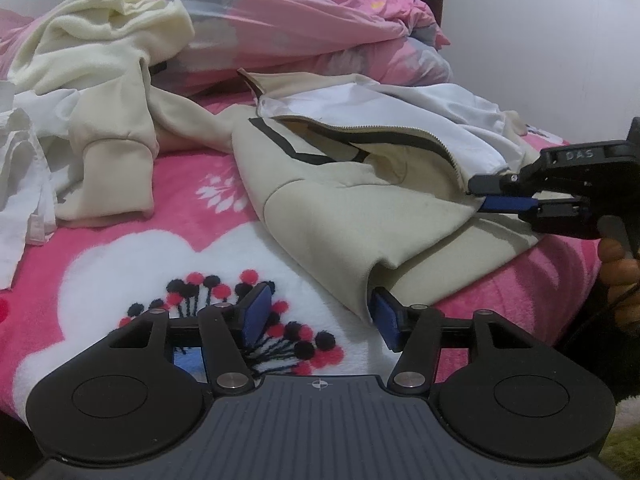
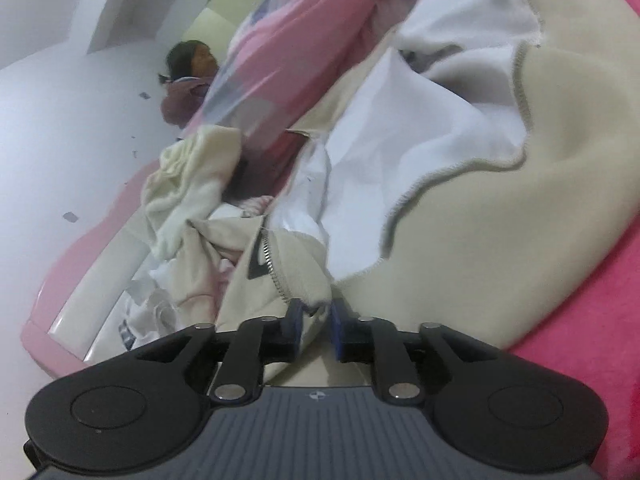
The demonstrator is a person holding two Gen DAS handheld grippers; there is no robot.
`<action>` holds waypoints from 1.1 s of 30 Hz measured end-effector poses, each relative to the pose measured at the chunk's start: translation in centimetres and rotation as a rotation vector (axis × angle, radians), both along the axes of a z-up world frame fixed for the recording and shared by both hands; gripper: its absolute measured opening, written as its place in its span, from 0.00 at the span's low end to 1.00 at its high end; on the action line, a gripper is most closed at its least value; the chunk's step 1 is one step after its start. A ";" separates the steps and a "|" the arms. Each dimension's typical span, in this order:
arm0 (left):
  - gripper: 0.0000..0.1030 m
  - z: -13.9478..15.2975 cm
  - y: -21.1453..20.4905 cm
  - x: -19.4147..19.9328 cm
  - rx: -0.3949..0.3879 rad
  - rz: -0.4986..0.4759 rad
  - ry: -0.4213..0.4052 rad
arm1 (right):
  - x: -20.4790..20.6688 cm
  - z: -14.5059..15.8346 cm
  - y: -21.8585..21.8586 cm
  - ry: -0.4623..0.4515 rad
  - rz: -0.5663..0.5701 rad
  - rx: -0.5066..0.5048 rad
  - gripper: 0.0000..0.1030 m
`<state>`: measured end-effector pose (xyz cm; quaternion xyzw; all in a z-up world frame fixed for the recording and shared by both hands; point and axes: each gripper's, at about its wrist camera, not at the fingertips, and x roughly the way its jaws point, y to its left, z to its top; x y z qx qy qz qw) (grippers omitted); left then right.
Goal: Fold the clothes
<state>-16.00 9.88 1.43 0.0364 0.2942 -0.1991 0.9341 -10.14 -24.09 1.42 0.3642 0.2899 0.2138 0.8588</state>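
Note:
A beige zip jacket (image 1: pixel 340 208) with white lining lies spread on the pink blanket (image 1: pixel 180 208), zipper open. My left gripper (image 1: pixel 320 316) stands open low over the blanket, its right pad (image 1: pixel 386 320) at the jacket's near hem corner and nothing between the pads. My right gripper (image 1: pixel 476 194) comes in from the right, rolled on its side, shut on the jacket's front edge by the zipper's end. In the right wrist view the jacket (image 2: pixel 500 200) fills the frame, and a bunch of its zipper edge sits pinched in the right gripper (image 2: pixel 316 322).
A cream fleece garment (image 1: pixel 100 60) and a white shirt (image 1: pixel 20 160) are heaped at the left. A pink duvet (image 1: pixel 300 28) is piled behind the jacket. A hand (image 1: pixel 620 272) holds the right gripper. A person in a maroon top (image 2: pixel 180 100) is at the bed's far end.

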 end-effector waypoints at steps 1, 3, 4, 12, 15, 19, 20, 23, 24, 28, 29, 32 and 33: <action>0.54 0.0 0.0 0.0 0.001 0.000 -0.002 | -0.1 0.3 0.3 -0.015 0.011 -0.019 0.25; 0.55 0.0 -0.1 -0.1 0.003 0.002 -0.004 | -0.4 0.8 0.9 -0.044 0.033 -0.057 0.38; 0.55 0.0 -0.1 -0.1 0.003 0.003 -0.006 | -0.5 1.1 1.4 -0.058 0.046 -0.086 0.40; 0.57 -0.1 -0.1 -0.1 0.002 0.002 -0.010 | -1.3 2.5 5.4 -0.147 0.090 -0.373 0.42; 0.57 -0.1 -0.1 -0.1 0.003 0.002 -0.013 | -1.6 2.9 7.0 -0.180 0.082 -0.500 0.42; 0.58 -0.1 -0.2 -0.2 0.006 0.000 -0.019 | -1.2 3.0 8.0 -0.196 0.057 -0.584 0.40; 0.58 -0.1 -0.2 -0.2 0.008 -0.001 -0.019 | -1.0 3.0 8.2 -0.199 0.051 -0.601 0.38; 0.59 0.0 -0.2 -0.2 -0.003 0.000 -0.018 | -0.4 3.2 8.8 -0.229 0.034 -0.676 0.36; 0.59 0.0 -0.2 -0.2 -0.008 0.000 -0.017 | -0.1 3.2 8.9 -0.237 0.028 -0.689 0.26; 0.59 0.2 -0.3 -0.2 -0.027 0.001 -0.015 | 0.0 3.6 7.8 -0.260 -0.031 -0.684 0.22; 0.59 0.2 -0.3 -0.2 -0.032 0.001 -0.014 | -0.2 3.8 7.1 -0.257 -0.045 -0.660 0.22; 0.59 0.3 -0.4 -0.2 -0.046 0.002 -0.012 | -0.7 4.0 4.7 -0.224 -0.092 -0.598 0.20; 0.59 0.3 -0.4 -0.2 -0.051 0.002 -0.011 | -0.9 4.0 3.9 -0.209 -0.108 -0.582 0.20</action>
